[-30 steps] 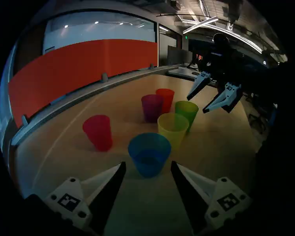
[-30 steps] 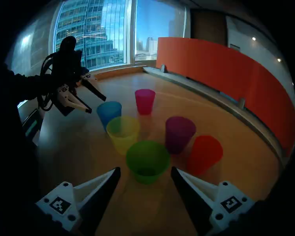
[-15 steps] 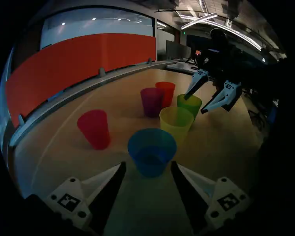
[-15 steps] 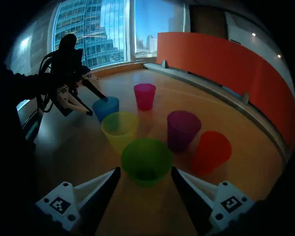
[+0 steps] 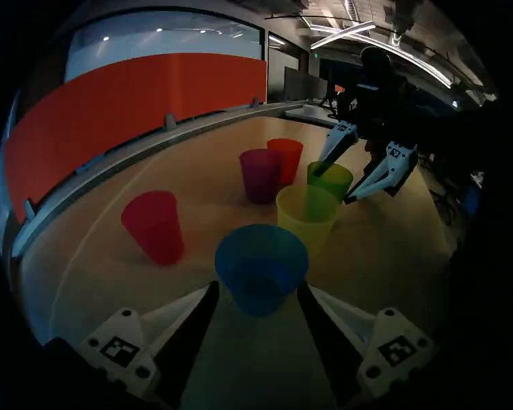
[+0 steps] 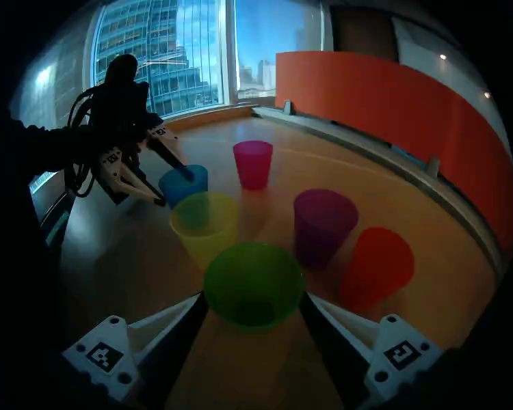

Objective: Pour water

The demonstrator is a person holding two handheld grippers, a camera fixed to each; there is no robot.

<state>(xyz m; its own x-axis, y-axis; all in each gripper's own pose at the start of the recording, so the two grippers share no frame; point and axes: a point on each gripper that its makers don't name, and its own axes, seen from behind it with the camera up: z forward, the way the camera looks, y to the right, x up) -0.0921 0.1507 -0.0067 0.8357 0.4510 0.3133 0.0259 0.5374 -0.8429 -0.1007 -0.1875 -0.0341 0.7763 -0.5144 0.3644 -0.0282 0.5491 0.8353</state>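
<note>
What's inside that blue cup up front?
The blue cup shows a darker patch low inside, possibly a little liquid; too dim to be sure. Its near wall covers part of the bottom.

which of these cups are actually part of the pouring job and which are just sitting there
Likely in the job:
blue translucent plastic cup, between the fingers of the open left gripper
green translucent plastic cup, between the fingers of the open right gripper

Just standing by:
yellow plastic cup
purple plastic cup
orange plastic cup
pink-red plastic cup
</note>
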